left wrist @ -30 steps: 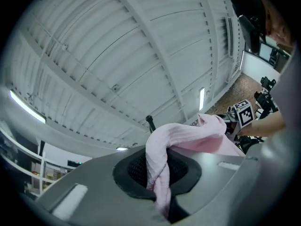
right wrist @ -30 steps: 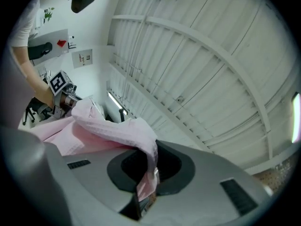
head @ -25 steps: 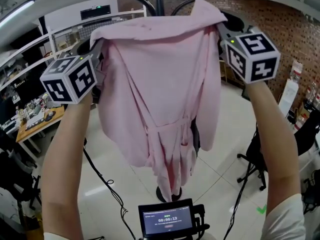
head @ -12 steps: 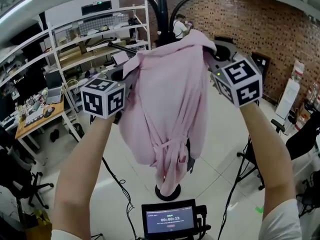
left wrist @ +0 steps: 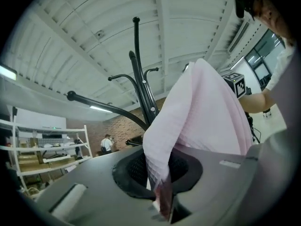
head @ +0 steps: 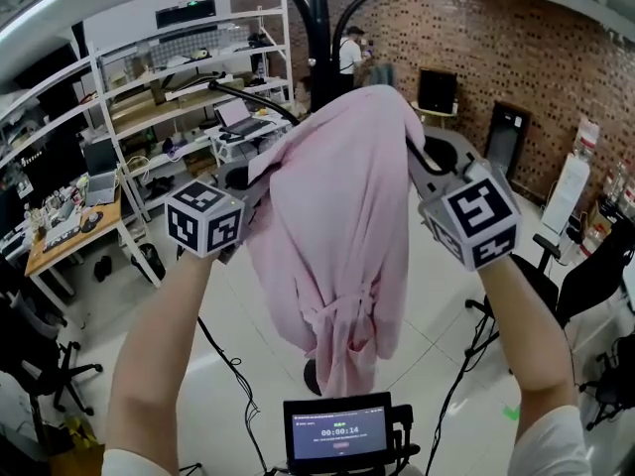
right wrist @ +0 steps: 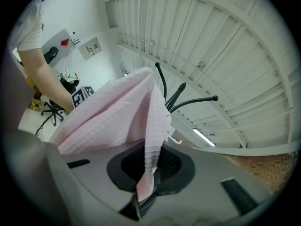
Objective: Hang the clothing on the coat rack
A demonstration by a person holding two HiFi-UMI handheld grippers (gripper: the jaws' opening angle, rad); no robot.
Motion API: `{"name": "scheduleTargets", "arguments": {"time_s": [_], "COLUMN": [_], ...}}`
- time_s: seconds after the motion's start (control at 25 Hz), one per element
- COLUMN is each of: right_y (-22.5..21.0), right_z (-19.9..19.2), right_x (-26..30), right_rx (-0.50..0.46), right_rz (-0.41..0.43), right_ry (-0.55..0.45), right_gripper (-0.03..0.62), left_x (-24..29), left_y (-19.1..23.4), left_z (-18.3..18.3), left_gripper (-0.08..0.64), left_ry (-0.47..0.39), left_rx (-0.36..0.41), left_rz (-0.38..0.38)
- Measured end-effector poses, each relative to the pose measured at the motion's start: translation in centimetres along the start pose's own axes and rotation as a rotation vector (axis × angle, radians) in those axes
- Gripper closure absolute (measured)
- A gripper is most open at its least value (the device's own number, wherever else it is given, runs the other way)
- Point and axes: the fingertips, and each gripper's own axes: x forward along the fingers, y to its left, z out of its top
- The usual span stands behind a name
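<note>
1. Clothing point(head: 342, 216), a pink waffle-weave robe, is pinched in both my tools. My left gripper point(left wrist: 163, 205) has its jaws closed down on one fold of the fabric, and my right gripper point(right wrist: 141, 197) is clamped on another fold the same way.
2. Between the two grips the robe hangs in the air in front of the coat rack point(head: 317, 28), its belt and hem dangling toward the floor.
3. I judge this to be the carry-up step: the robe is raised but not yet on a hook. Next I need to lift the stretch of fabric between my grips over one curved hook arm point(left wrist: 106, 106), lower it until it catches, then let go.
4. I cannot tell whether the cloth touches the pole, since the robe covers it, nor which part of the robe I hold. The rack's top is cut off in the head view, and its base is mostly behind the hem.
</note>
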Motion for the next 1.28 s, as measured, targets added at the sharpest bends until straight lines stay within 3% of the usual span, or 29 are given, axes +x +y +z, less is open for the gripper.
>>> {"name": "scheduleTargets", "arguments": {"time_s": [0.16,0.28,0.4,0.64,0.76,1.0,1.28], "right_y": [0.9,1.1,1.2,1.5,1.5,0.7,0.8], "right_z": [-0.3,-0.1,-0.2,0.1,-0.3,-0.8,-0.9], "right_x": [-0.8,-1.1,-1.4,-1.7,-1.7,-2.3,-3.3], "right_rx": [0.007,0.008,0.007,0.011,0.019,0.023,0.024], "right_rz": [0.002,-0.003,-0.009,-0.020,-0.033,-0.072,-0.109], "right_ry": [-0.007,-0.008,-0.008,-0.021,-0.018,-0.020,-0.045], "right_gripper": [0.578,0.578,0.578,0.577,0.574,0.546,0.537], "left_x": [-0.4,-1.2,-1.9,-3.7,-4.6,-6.9,-10.6], "left_y": [-1.9,-2.5,-3.2,-3.6,-3.8,-5.5,-7.2], "left_z": [-1.3,-1.8,-3.7,-6.1,-8.1,-12.4,-13.8], "left_gripper": [0.532,0.531,0.492,0.463,0.382,0.329,0.327], "left_ry": [-0.056,-0.104,-0.101,-0.195,-0.166,-0.106,-0.175], "left_rx": [-0.081,-0.129,-0.162,-0.325,-0.355,-0.430,-0.528], "left_rz": [-0.121,-0.149,-0.173,-0.162,-0.153,-0.125,0.004]}}
